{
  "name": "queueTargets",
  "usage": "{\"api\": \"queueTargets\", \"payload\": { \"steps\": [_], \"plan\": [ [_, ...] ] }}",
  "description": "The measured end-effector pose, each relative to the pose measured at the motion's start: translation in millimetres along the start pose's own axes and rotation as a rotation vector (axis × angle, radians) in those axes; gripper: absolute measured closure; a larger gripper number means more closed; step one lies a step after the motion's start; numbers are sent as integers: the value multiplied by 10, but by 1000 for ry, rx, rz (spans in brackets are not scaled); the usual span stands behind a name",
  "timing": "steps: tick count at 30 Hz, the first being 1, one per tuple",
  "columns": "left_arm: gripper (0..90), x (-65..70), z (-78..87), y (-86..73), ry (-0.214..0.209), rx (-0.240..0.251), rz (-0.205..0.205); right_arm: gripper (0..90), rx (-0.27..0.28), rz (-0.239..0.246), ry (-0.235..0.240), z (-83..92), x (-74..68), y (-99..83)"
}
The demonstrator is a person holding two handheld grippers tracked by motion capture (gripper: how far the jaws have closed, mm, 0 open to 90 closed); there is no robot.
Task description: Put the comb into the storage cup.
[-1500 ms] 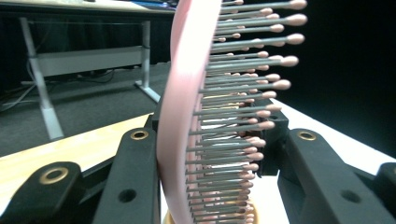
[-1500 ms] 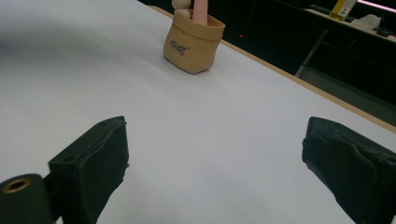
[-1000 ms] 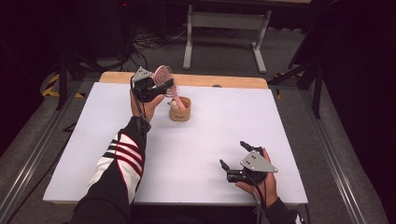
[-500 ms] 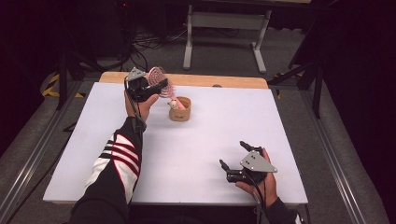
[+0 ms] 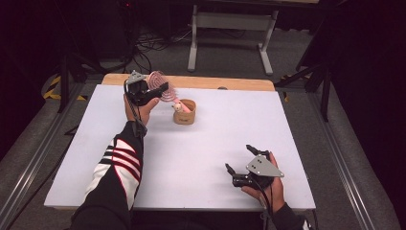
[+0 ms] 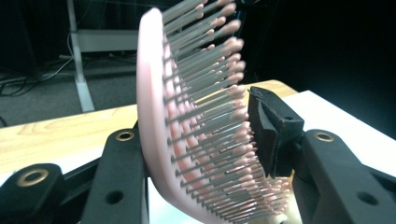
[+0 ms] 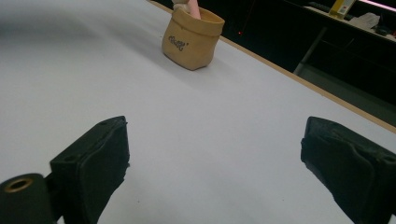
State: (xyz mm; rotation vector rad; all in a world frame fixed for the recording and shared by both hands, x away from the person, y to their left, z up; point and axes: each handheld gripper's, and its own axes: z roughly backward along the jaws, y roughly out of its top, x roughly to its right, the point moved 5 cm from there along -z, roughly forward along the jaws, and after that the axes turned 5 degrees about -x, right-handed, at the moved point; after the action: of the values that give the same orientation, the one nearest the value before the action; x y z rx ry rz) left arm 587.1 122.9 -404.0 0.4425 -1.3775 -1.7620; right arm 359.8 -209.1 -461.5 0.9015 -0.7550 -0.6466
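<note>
While tilted, pink hairbrush [image 6: 187, 135] with pink-tipped bristles

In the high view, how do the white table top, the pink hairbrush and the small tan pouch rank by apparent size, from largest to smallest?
1. White table top, by far the largest.
2. Pink hairbrush and tan pouch: they look about alike. The left gripper hides part of the brush, so I leave these two unranked.

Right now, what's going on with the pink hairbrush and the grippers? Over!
Left gripper loosening, jaws just opening around pink hairbrush head. Brush handle down in tan pouch. Right gripper open, resting on white table. Nothing blocking.
</note>
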Motion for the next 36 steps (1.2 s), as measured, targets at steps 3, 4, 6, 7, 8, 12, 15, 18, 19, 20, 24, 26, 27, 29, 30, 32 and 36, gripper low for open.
{"api": "queueTargets", "payload": {
  "steps": [3, 4, 6, 7, 8, 12, 15, 18, 19, 20, 24, 26, 27, 29, 30, 32, 36],
  "plan": [
    [534, 2, 4, -2, -1, -3, 0, 85, 1, 4, 2, 0, -7, 3],
    [534, 6, 2, 1, -3, -3, -4, 85, 1, 4, 3, 0, -6, 3],
    [530, 9, 2, 4, 5, -6, -9, 85, 0, 4, 1, 0, -2, 1],
    [530, 7, 1, 4, 3, -6, -9, 85, 0, 4, 1, 0, -2, 1],
    [529, 5, 2, 5, 4, -4, -11, 85, 0, 3, 1, 0, -2, 1],
    [520, 6, 13, 11, 11, -12, -18, 85, 1, 4, 1, 2, -4, 2],
    [510, 7, 24, 23, 19, -19, -31, 85, -1, 6, 0, -1, -4, 0],
    [477, -11, 43, 38, 37, -17, -36, 86, 4, 6, -3, 5, -2, 6],
    [466, -16, 47, 39, 44, -21, -39, 86, 4, 6, -4, 6, -1, 7],
    [459, -23, 52, 45, 49, -23, -47, 86, 5, 5, -4, 6, 0, 7],
    [399, -27, 63, 54, 57, -26, -48, 87, 1, 4, -2, 2, -2, 4],
    [369, -29, 64, 57, 68, -32, -53, 87, -1, 7, 0, -1, -8, 2],
    [360, -34, 65, 58, 73, -34, -53, 87, -1, 9, 0, -2, -10, 2],
    [305, -46, 73, 66, 86, -32, -51, 87, -1, 7, 1, -5, -10, 2],
    [286, -52, 78, 68, 93, -32, -48, 87, -2, 8, 1, -6, -9, 2],
    [230, -74, 91, 71, 116, -35, -51, 87, -3, 9, 5, -7, -13, -1],
    [155, -90, 105, 80, 117, -34, -55, 88, -4, 12, 8, -9, -19, -4]
  ]
}}
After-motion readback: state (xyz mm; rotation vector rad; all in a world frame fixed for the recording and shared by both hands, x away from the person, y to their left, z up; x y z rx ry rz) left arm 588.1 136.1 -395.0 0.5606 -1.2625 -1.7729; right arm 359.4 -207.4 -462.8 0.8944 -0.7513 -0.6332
